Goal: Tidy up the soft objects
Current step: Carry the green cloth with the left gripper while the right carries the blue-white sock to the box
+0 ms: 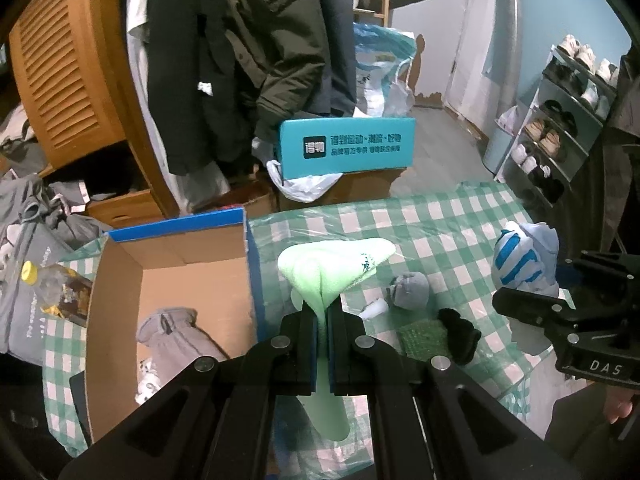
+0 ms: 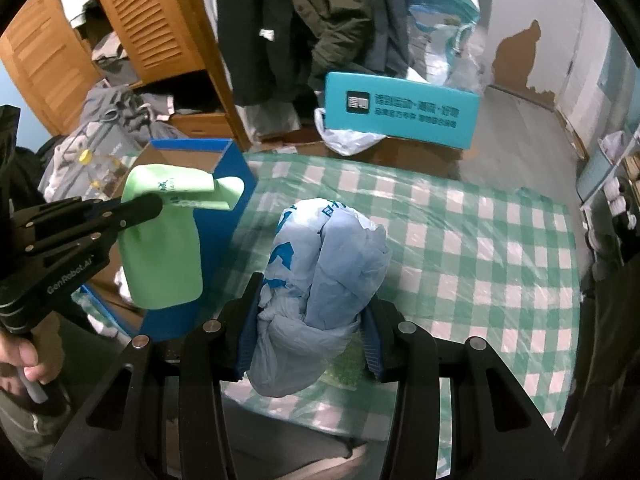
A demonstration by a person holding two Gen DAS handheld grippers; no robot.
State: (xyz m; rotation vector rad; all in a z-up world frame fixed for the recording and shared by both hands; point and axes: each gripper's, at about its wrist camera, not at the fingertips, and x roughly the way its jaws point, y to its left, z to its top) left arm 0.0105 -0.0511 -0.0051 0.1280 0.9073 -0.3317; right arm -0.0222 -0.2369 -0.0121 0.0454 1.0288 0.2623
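Two items were in your grip beside the cardboard box point(image 1: 120, 280): left gripper point(image 1: 323, 320) pinching the green cloth point(image 1: 336, 268), right gripper point(image 2: 308, 344) clamping the knotted blue bag point(image 2: 328, 264); several pieces remained outside it.

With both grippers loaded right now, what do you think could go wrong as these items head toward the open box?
1. The left gripper pinches the green cloth only at a narrow bunched fold, so it might slip out.
2. The right gripper holds the bulky knotted blue plastic bag; the slick film could squirm free.
3. The cardboard box has tall walls, and the hanging cloth tail could catch on the rim.
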